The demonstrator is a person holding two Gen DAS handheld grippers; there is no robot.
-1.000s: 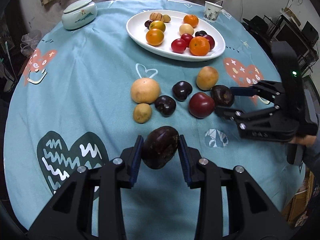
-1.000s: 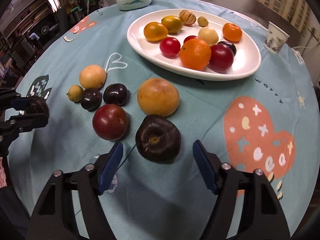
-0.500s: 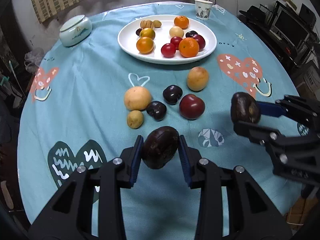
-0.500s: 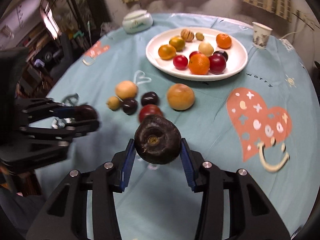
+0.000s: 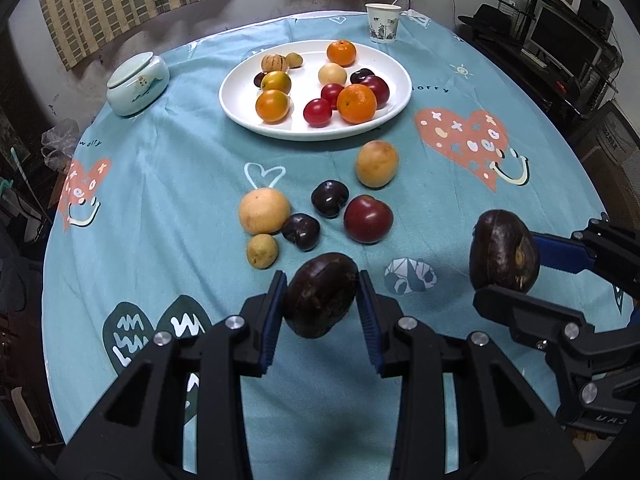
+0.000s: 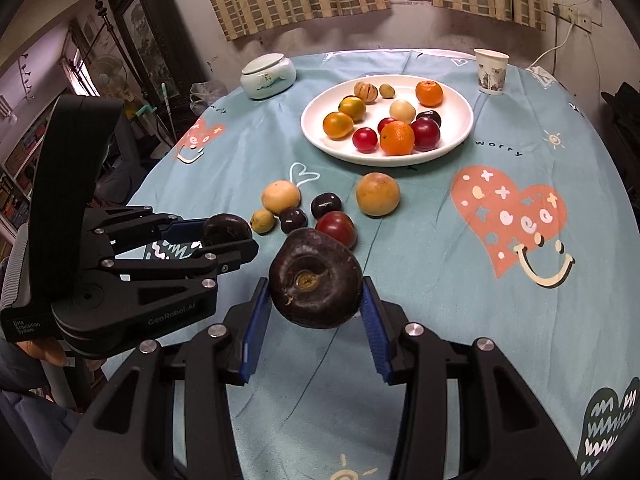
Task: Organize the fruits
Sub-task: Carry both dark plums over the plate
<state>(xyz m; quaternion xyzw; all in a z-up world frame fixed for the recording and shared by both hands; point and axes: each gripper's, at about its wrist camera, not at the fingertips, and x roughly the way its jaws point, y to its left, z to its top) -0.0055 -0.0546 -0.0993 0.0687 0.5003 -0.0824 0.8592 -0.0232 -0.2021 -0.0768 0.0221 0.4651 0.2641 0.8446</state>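
Note:
My left gripper (image 5: 322, 296) is shut on a dark purple fruit (image 5: 320, 294) and holds it above the cloth. My right gripper (image 6: 314, 296) is shut on a second dark purple fruit (image 6: 314, 284), also in the air; it shows at the right of the left wrist view (image 5: 503, 250). The left gripper (image 6: 228, 236) shows at the left of the right wrist view. A white plate (image 5: 240, 96) with several oranges, red and pale fruits lies at the far side. Several loose fruits, among them a red one (image 5: 368, 218) and a yellow one (image 5: 264, 211), lie on the cloth between.
The round table has a teal cloth (image 5: 160, 184) with heart prints. A lidded ceramic jar (image 5: 137, 78) stands at the back left and a paper cup (image 5: 383, 23) at the back right. Furniture and shelves surround the table.
My right gripper closed on the dark fruit and lifted it off the cloth. Both grippers rose and pulled back from the table with their fruits.

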